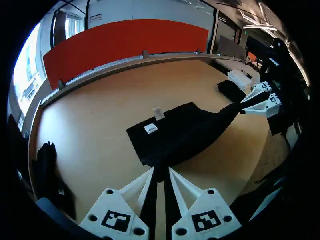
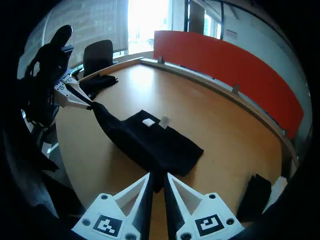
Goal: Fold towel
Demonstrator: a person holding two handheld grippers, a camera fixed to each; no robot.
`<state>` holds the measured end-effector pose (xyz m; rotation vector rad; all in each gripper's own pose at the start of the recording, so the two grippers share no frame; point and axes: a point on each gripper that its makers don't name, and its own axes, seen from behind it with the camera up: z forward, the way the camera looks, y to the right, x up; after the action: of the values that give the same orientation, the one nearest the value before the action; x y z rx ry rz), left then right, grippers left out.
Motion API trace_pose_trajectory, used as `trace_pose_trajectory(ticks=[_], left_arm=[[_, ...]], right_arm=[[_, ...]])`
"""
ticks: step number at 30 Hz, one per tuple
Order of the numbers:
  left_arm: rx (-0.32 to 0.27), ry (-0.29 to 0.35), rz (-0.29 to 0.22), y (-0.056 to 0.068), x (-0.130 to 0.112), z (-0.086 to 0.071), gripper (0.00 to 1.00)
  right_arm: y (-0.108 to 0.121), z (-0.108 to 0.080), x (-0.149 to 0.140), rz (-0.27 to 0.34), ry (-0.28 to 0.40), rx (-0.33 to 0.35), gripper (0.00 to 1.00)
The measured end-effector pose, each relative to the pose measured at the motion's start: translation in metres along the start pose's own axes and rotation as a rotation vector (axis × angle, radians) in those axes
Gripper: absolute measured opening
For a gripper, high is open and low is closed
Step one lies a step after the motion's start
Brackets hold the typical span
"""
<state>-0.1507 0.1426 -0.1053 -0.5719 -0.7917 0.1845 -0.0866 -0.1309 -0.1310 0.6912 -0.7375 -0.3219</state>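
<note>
Gripped black towel [image 1: 180,132] by two corners, pinched narrow in left gripper [image 1: 160,178] and right gripper [image 2: 159,182], along the desk's [image 1: 100,120] edge.

We count two white plastic grippers: the left hand-held gripper [image 1: 161,173] and the right hand-held gripper [image 2: 159,176]. We see one black cloth towel [image 1: 188,132] and two small white tags, one flat white tag [image 1: 151,128] and one upright white tag [image 1: 158,113]. There is one light wooden table [image 1: 100,112], one long red partition panel [image 1: 128,42] and one black office chair [image 2: 98,56]. We also count two other dark cloths, a rumpled black cloth [image 2: 98,83] and a folded black cloth [image 2: 256,196], and one white cloth pile [image 1: 240,78].
</note>
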Motion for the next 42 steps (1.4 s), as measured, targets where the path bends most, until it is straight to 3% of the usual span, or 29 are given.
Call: trace_pose_trajectory(ticks=[8, 23, 42], left_arm=[[0.012, 0.003, -0.002, -0.008, 0.007, 0.013, 0.10], [0.037, -0.008, -0.001, -0.032, 0.025, 0.058, 0.11], [0.048, -0.044, 0.009, -0.047, 0.015, 0.106, 0.12]], right_arm=[[0.011, 0.012, 0.004, -0.004, -0.018, -0.009, 0.16], [0.048, 0.050, 0.008, 0.013, -0.056, -0.026, 0.16], [0.068, 0.089, -0.015, 0.036, -0.123, -0.017, 0.17]])
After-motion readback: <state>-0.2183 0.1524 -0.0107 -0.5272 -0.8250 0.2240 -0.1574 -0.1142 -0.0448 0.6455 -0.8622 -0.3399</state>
